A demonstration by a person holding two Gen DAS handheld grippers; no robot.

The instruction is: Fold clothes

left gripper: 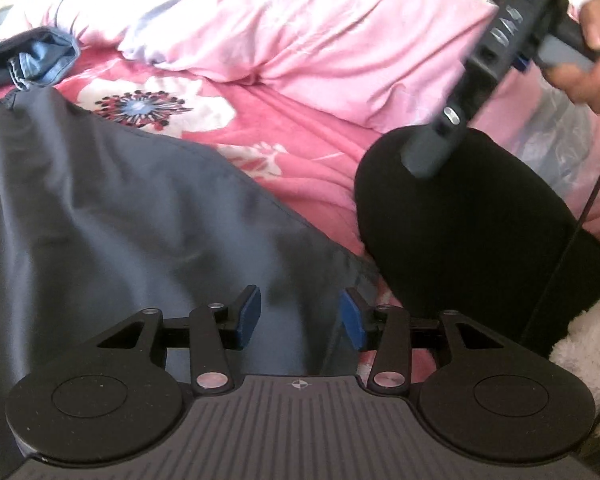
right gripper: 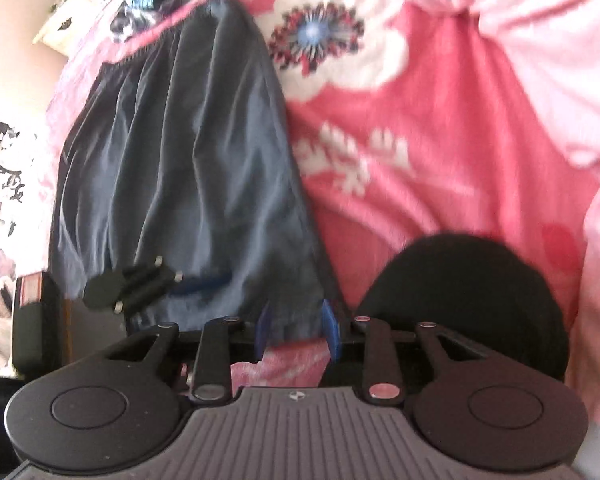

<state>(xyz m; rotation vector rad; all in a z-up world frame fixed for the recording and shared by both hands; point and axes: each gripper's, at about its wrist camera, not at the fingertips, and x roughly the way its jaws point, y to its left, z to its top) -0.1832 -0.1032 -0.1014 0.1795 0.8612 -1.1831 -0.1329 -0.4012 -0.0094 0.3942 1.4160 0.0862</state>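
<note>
The thin, slippery dark garment (right gripper: 188, 168) lies limp on the bed (right gripper: 440, 140); left tongs (left gripper: 300, 316) gape empty, right tongs (right gripper: 296, 330) seemingly straddle its hem corner unpinched.

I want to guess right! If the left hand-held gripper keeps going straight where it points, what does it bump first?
Probably the dark garment: it lies right ahead of the open left hand-held gripper, though depth is hard to judge.

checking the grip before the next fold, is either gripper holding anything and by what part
Neither grips, as far as shows. The left gripper and right gripper are open, pads clear of the grey garment's hem below.
</note>
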